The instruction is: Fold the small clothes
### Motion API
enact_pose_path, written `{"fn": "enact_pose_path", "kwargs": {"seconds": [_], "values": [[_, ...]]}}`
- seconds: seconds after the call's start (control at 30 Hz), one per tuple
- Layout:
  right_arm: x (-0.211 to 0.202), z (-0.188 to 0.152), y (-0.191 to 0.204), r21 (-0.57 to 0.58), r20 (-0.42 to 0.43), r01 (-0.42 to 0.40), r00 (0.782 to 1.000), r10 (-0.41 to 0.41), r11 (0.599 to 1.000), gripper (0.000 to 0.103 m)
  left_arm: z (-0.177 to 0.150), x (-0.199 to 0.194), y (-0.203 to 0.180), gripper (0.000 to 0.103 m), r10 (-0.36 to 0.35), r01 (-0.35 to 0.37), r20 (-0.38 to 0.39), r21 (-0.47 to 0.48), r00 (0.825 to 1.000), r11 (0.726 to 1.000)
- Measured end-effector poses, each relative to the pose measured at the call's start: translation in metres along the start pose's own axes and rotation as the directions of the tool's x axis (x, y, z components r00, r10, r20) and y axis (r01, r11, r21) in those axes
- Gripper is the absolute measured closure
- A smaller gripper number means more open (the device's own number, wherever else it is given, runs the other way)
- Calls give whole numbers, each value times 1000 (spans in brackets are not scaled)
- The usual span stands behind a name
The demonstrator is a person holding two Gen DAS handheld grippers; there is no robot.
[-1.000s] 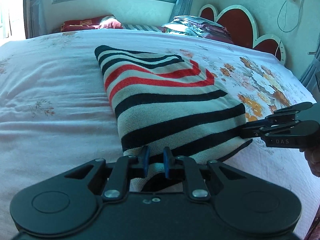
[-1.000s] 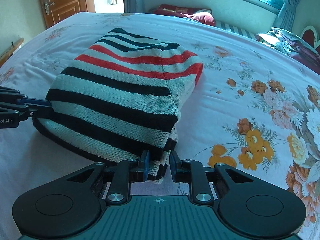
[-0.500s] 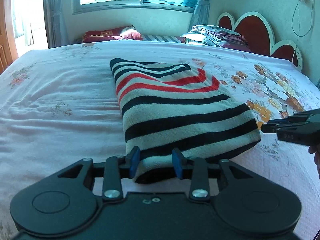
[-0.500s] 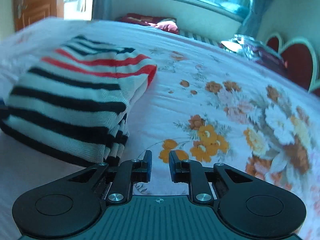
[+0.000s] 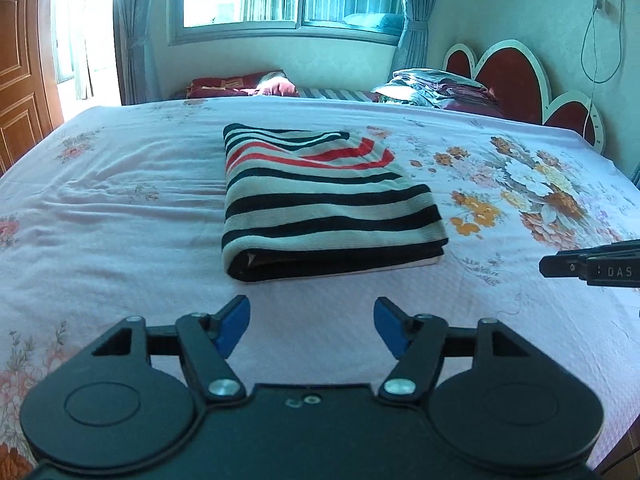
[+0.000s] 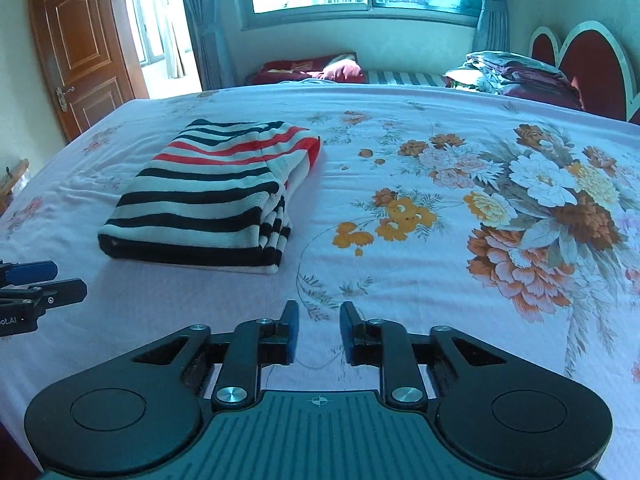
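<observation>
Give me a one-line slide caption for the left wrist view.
Left gripper, fingers open, faces folded striped sweater on floral bedsheet.

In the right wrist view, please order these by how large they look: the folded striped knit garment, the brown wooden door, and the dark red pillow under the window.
1. Folded striped knit garment, clearly largest.
2. Brown wooden door, though it stands farther away, so its real size is surely greater.
3. Dark red pillow, smallest and farthest.
</observation>
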State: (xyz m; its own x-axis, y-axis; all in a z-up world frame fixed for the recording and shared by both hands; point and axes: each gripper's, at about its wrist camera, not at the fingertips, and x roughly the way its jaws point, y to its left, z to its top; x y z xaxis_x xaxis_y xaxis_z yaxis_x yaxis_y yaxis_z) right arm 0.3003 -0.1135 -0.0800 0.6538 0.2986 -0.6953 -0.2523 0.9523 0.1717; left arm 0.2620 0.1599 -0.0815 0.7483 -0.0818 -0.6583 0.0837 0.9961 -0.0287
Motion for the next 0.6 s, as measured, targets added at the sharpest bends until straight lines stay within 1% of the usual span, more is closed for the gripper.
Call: {"fn": "enact_pose_path", "kwargs": {"seconds": [0.03, 0.07, 0.1, 0.2, 0.3, 0.37, 0.43, 0.53, 0.6], "values": [[-12, -4, 0, 17, 34, 15, 999, -16, 1000, 8, -2, -8, -7, 26, 9, -9, 13, 4, 1000, 1000], [-24, -9, 0, 29, 91, 33, 995, -36, 999, 0, -4, -15, -12, 26, 14, -15, 25, 8, 1000, 1000], [-35, -12, 0, 27, 125, 43, 991, -46, 999, 0, -7, -24, -17, 24, 16, -17, 34, 15, 999, 1000], [-59, -19, -1, 16, 125, 37, 991, -39, 999, 0, -14, -48, -32, 23, 24, -25, 55, 14, 998, 1000], [-88, -28, 1, -9, 146, 48, 988, -46, 999, 0, -20, -76, -45, 22, 41, -43, 102, 19, 994, 999], [-102, -33, 2, -14, 140, 45, 989, -43, 999, 0, -23, -95, -54, 21, 55, -58, 121, 26, 991, 998], [-118, -38, 3, -16, 141, 36, 989, -33, 999, 0, -24, -113, -63, 21, 55, -62, 143, 44, 988, 997], [-139, -47, 5, -25, 163, 12, 987, -7, 1000, 0, -26, -139, -74, 21, 32, -43, 182, 58, 983, 997], [-153, -53, 9, -33, 177, 6, 984, 0, 999, 0, -27, -150, -79, 21, 40, -53, 200, 62, 979, 997]]}}
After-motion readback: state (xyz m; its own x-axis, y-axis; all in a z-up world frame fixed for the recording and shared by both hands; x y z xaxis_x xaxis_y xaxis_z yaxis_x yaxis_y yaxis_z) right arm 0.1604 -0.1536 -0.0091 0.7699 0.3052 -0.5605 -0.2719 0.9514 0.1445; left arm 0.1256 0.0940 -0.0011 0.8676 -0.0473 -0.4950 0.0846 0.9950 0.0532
